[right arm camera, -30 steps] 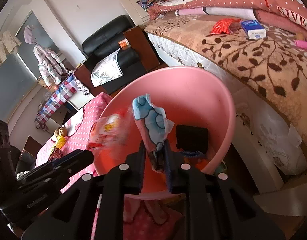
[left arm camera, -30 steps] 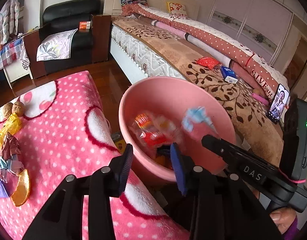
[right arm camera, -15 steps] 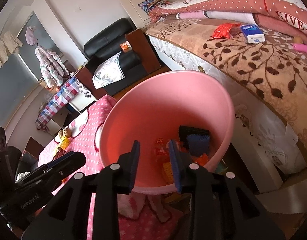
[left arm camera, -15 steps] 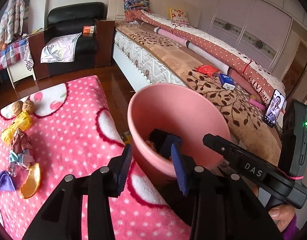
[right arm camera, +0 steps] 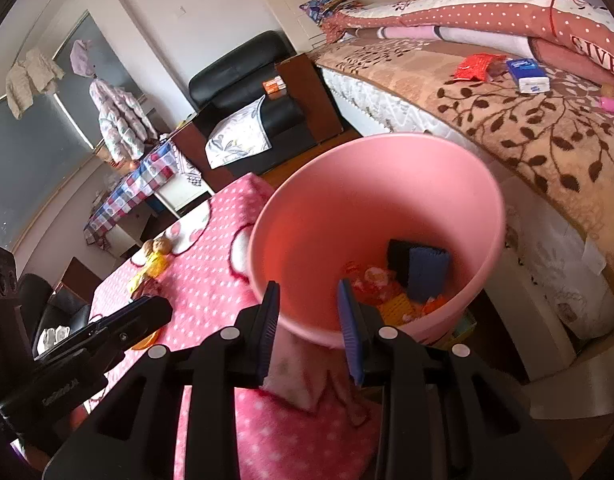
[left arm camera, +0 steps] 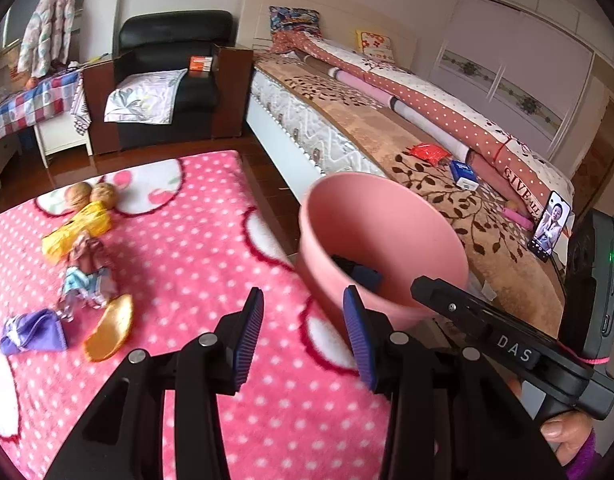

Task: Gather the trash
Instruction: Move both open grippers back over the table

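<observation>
1. Pink bin (right arm camera: 387, 200) standing between the pink dotted blanket (left arm camera: 179, 264) and the bed (left arm camera: 387, 128), wrappers (right arm camera: 371, 280) and a dark block with a blue ribbed face (right arm camera: 423, 268) lying at its bottom
2. Right gripper (right arm camera: 309, 320) poised just over the bin's near rim, jaws parted after a recent widening, nothing between the blue pads
3. Left gripper (left arm camera: 303, 324) held above the blanket beside the bin, jaws apart and empty
4. Remaining trash well to the left of the left gripper: yellow wrapper (left arm camera: 77, 230), crumpled pale wrapper (left arm camera: 85, 280), orange peel (left arm camera: 109, 328), purple wrapper (left arm camera: 33, 332)
5. Two walnuts (left arm camera: 91, 196) resting beyond the yellow wrapper
</observation>
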`<state>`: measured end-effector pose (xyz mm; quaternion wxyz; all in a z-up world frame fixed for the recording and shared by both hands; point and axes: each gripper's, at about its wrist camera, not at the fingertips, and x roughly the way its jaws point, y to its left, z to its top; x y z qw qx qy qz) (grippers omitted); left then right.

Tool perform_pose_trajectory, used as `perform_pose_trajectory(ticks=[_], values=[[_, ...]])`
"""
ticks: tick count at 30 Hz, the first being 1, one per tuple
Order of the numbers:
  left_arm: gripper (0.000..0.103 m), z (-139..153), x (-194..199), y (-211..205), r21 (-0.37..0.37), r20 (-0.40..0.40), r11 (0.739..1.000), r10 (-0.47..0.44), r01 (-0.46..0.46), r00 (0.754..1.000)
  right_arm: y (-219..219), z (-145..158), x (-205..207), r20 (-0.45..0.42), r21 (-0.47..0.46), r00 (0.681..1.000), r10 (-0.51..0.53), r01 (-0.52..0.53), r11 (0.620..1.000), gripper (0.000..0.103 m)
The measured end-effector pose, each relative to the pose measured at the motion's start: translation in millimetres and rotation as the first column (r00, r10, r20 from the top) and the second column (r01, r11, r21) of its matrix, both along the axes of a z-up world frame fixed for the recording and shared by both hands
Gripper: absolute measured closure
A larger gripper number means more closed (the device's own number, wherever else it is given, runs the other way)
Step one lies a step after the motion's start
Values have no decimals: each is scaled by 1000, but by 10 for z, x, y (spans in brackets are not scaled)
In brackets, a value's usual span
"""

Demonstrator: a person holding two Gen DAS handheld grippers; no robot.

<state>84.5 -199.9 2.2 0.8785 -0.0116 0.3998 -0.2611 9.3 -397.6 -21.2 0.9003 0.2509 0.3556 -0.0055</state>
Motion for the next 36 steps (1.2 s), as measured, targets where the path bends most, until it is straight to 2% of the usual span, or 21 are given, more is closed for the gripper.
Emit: perform_pose_trajectory(ticks=[19,36], values=[[62,-55,-292,682,2,21,994,106,-106,994,704,34,-168,12,-30,992,125,-125,992,73],[62,-241,-260,1155,-7,-15,985,174,-174,985,848,33,-120,12,-58,989,145,-144,988,73]])
